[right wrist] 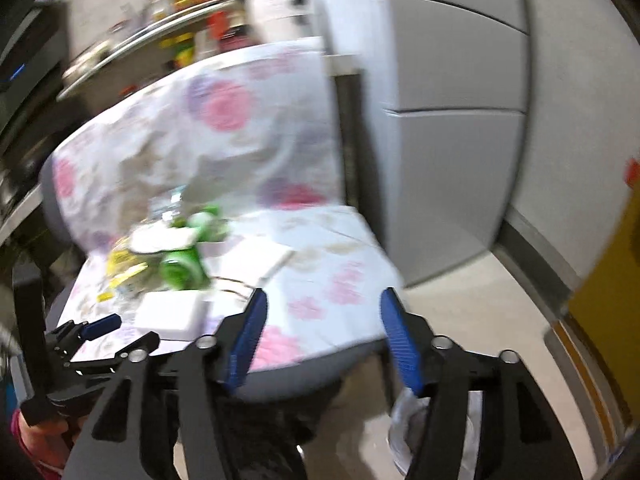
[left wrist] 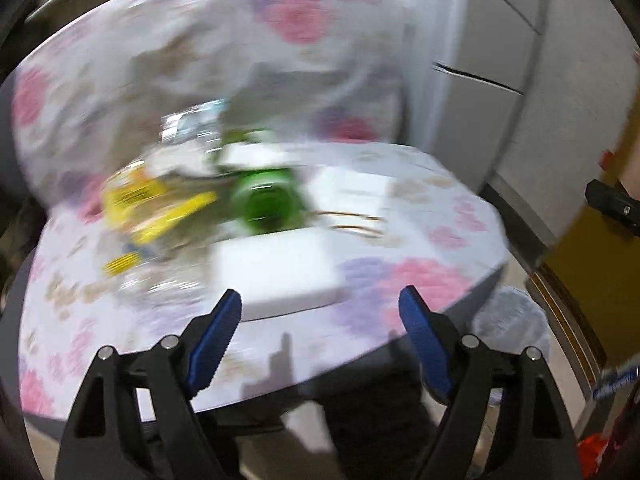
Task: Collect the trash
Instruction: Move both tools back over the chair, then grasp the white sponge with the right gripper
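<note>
RISK: blurred views, aim may miss | left hand-held gripper (left wrist: pixel 320 312) jaws apart, empty | right hand-held gripper (right wrist: pixel 322 314) likewise | green cup (left wrist: pixel 268 202) at frame centre may roll.

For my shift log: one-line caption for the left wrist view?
Open, empty left gripper above a floral-covered chair holding a green can, yellow wrappers.

Chair w/ floral cover (right wrist: pixel 224 140), grey cabinet (right wrist: pixel 460 160) beside it at right. Cluttered shelf (right wrist: pixel 160 36) behind, blurred.
</note>
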Tool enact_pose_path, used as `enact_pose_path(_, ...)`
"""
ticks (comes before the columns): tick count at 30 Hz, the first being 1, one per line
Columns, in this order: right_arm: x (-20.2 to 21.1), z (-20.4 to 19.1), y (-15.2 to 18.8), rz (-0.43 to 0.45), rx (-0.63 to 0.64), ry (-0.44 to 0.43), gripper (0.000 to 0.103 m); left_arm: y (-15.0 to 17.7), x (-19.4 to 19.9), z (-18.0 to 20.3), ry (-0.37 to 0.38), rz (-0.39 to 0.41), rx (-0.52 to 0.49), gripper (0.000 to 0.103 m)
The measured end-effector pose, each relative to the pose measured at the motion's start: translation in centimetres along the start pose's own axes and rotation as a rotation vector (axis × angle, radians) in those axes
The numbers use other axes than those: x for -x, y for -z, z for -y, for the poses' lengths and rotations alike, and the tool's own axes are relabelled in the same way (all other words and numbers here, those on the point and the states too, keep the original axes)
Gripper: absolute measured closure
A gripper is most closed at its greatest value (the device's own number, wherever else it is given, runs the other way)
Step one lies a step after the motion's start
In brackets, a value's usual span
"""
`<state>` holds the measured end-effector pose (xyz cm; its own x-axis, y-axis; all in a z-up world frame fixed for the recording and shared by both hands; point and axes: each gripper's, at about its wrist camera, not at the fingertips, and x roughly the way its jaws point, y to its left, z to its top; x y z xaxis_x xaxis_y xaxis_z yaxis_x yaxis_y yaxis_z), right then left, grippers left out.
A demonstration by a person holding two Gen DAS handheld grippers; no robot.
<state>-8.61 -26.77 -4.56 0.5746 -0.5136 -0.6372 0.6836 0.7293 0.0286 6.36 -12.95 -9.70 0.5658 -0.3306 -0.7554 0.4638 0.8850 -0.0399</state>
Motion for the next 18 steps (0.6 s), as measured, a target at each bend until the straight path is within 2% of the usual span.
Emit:
enact_pose_path(3,-1.9,-3.2,-0.9,-0.013,0.066,-0.040,0.037,0.6,0.9,-4.6,-0.092,0.017,0.074,0.024)
enact_pose_path(9,-6.2,-7.1,-1.7,-0.058,0.105,-0.102,0.037,1.2,1.0,-11.2,-0.210,0.017,0.190,0.022)
enact_pose_path(14,-10.1,-8.8,-1.4,-0.110,0.154,-0.118,0.038,1.5,0.2,-14.2,-0.241,-0.001,0.254,0.022)
enact_pose_path(16,-11.4,-9.3,-1.0,-0.144,0.161,-0.149,0.046,1.6,-0.5,-14.7,-0.243,-0.012,0.261,0.022)
enact_pose_path(18,-12.3,-10.0,-0.7,-0.162,0.177,-0.171,0.047,1.7,-1.2,-14.7,-0.242,-0.027,0.255,0.022)
